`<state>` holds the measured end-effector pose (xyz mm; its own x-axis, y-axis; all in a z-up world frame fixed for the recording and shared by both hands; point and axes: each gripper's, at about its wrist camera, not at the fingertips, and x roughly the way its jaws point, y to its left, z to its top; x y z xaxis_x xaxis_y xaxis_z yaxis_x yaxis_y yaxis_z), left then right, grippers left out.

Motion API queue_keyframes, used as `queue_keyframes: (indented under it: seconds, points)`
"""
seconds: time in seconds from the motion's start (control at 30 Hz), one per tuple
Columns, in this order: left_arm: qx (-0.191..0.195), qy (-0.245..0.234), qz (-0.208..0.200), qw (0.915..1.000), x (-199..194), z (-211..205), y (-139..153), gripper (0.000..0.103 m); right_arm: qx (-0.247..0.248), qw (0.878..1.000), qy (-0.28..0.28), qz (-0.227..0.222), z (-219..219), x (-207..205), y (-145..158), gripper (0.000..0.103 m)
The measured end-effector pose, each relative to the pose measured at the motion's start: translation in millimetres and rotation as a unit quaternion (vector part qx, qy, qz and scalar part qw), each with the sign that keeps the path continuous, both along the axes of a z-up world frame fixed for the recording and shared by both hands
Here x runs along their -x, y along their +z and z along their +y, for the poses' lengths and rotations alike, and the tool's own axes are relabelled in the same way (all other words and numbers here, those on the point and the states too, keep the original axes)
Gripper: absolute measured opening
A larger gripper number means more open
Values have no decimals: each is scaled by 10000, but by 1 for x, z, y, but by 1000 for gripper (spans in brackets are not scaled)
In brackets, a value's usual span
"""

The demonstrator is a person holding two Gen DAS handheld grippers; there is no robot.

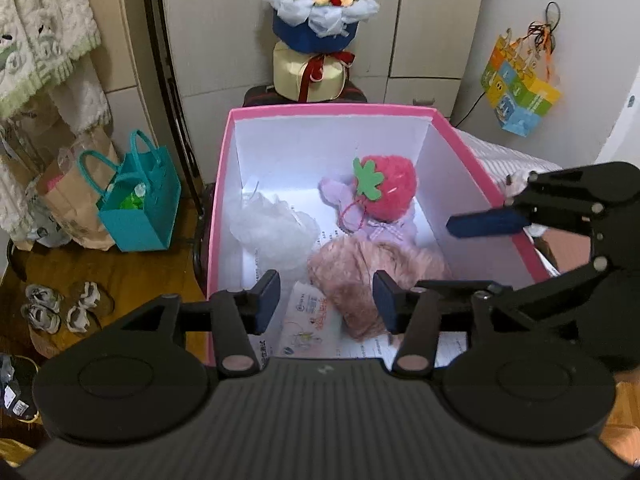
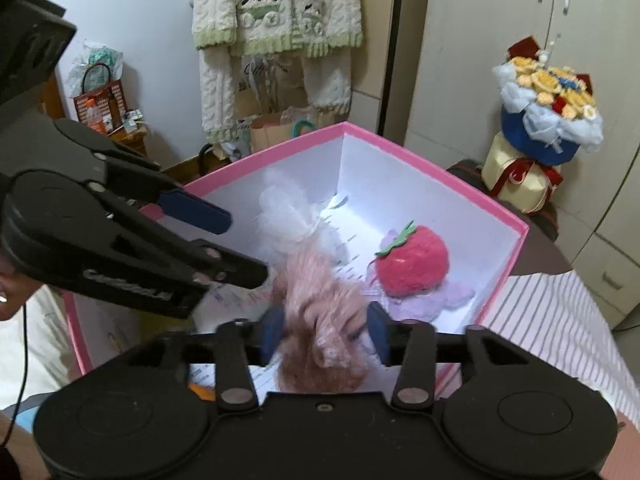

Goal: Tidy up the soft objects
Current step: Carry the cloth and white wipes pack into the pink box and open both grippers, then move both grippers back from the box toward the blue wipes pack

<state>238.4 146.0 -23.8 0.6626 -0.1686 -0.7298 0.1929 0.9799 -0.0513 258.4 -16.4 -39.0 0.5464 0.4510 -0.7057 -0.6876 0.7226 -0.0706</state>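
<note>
A pink box [image 1: 328, 111] with white inner walls stands open below both grippers. Inside it lie a red strawberry plush [image 1: 392, 188] on a lilac plush [image 1: 340, 192], a white fluffy bundle [image 1: 272, 228] and a pink furry piece [image 1: 360, 276] on printed papers. My left gripper [image 1: 325, 302] is open above the box's near edge, with nothing between its pads. One blue finger [image 1: 488, 222] of my right gripper reaches over the right rim. In the right wrist view my right gripper [image 2: 325, 332] is open over the blurred pink furry piece [image 2: 320, 312], which it does not grip.
Behind the box a flower bouquet [image 1: 320, 4] sits on a cream round box [image 1: 310, 76]. A teal bag [image 1: 140, 204], a paper bag and shoes [image 1: 60, 308] are on the wooden floor at left. Striped cloth [image 2: 560, 320] lies beside the box. A knit garment [image 2: 276, 20] hangs on the wall.
</note>
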Motion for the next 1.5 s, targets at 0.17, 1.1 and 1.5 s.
queue_keyframes:
  seconds: [0.17, 1.1, 1.5]
  points:
    - [-231, -135, -304, 9992, 24, -4, 13, 55, -367, 9993, -69, 18, -18, 12, 13, 59]
    - [-327, -896, -1192, 9883, 161, -44, 76, 73, -575, 9961, -25, -669, -91, 156, 74, 76]
    - [132, -1392, -944, 9857, 184, -99, 62, 94, -747, 9943, -178, -743, -159, 203, 57, 90]
